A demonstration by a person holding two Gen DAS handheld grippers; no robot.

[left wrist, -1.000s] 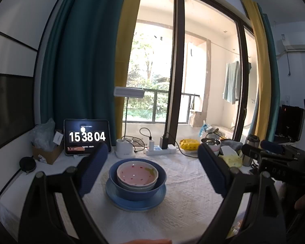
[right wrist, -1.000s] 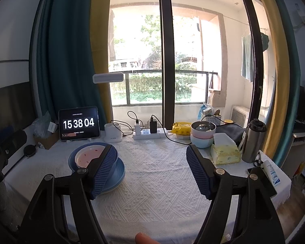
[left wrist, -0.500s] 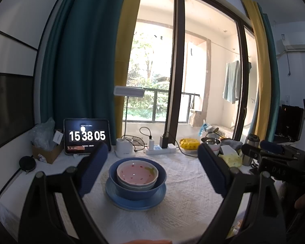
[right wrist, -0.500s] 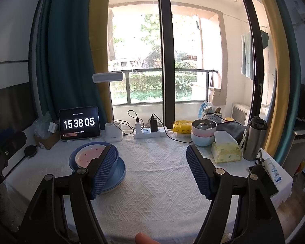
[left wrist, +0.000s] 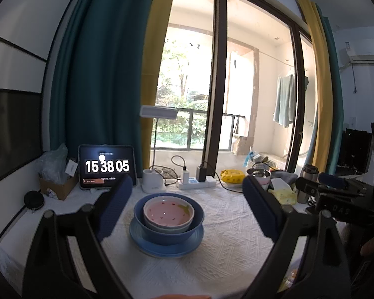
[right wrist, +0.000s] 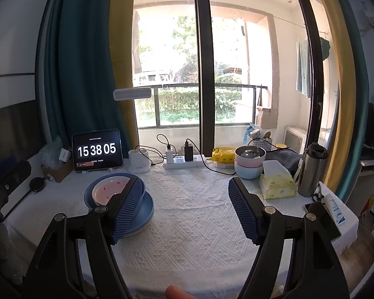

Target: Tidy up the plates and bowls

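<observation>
Right gripper (right wrist: 184, 194) finger hides blue plate (right wrist: 142, 214) edge

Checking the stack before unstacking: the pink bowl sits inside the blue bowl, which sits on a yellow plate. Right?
Not quite. The left wrist view shows the pink bowl inside the blue bowl, but the plate under them is blue, not yellow.
</observation>
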